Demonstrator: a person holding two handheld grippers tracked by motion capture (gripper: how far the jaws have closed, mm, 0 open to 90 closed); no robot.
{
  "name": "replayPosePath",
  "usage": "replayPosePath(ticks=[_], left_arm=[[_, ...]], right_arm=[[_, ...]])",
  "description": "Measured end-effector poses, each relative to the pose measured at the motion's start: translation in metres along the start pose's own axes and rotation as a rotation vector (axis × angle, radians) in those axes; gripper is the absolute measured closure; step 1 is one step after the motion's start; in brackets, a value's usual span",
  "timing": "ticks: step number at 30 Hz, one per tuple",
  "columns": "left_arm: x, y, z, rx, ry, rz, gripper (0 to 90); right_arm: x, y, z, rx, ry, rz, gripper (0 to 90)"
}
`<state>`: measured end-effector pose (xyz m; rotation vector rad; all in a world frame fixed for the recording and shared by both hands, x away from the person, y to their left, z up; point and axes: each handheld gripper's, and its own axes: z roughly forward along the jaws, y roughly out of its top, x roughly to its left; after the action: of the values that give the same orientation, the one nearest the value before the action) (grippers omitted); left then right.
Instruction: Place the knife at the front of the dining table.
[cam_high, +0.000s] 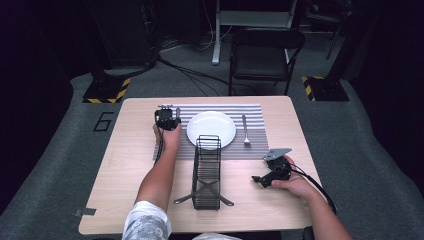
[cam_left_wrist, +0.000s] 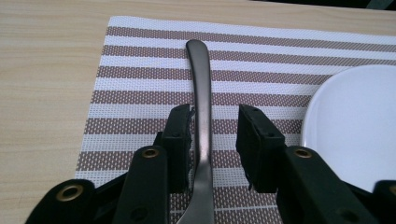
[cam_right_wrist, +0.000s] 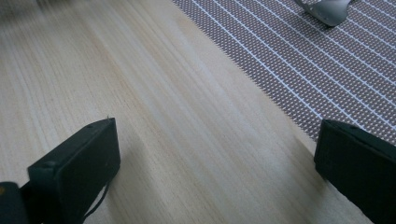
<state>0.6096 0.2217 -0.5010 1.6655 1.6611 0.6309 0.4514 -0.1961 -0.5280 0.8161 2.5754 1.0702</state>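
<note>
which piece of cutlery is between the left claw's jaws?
The dark-handled utensil on the placemat's left end, left of the plate. The fork lies right of the plate, away from either claw.

Left black two-jaw gripper (cam_left_wrist: 214, 135): carried in the left hand (cam_high: 170, 136) at 11 o'clock of the high view, forearm extended forward; jaws parted, pads (cam_left_wrist: 180, 140) standing apart.

Right black two-jaw gripper (cam_right_wrist: 215, 172): carried in the right hand (cam_high: 295, 184) at 4 o'clock, low, jaws spread wide.
</note>
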Motion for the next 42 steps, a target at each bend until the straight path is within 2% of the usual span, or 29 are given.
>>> replayPosePath(ticks=[3,10,14,19,23,34,39,42], left_arm=[[0.002,0.001,-0.003,-0.012,-0.016,-0.001,61.4],[0.006,0.003,-0.01,-0.023,-0.013,-0.01,56.8],[0.011,0.005,-0.023,-0.042,-0.036,-0.004,55.5],[0.015,0.006,-0.035,-0.045,-0.081,-0.03,55.3],[0.019,0.006,-0.05,-0.06,-0.1,0.0,55.3],[0.028,0.001,-0.077,-0.073,-0.109,0.024,53.1],[0.036,-0.008,-0.095,-0.077,-0.164,0.015,52.0],[0.039,-0.012,-0.101,-0.082,-0.17,0.021,51.9]], right_arm=[[0.0,0.0,0.0,-0.001,0.001,-0.002,0.0],[0.0,0.0,0.0,-0.001,0.002,-0.003,0.0],[0.0,0.0,0.0,-0.001,0.002,-0.002,0.0],[0.0,0.0,0.0,-0.001,0.002,-0.002,0.0],[0.0,0.0,0.0,-0.002,0.002,-0.002,0.0],[0.0,0.0,0.0,-0.002,0.002,-0.002,0.0],[0.0,0.0,0.0,-0.001,0.002,-0.003,0.0],[0.0,0.0,0.0,-0.001,0.002,-0.003,0.0]])
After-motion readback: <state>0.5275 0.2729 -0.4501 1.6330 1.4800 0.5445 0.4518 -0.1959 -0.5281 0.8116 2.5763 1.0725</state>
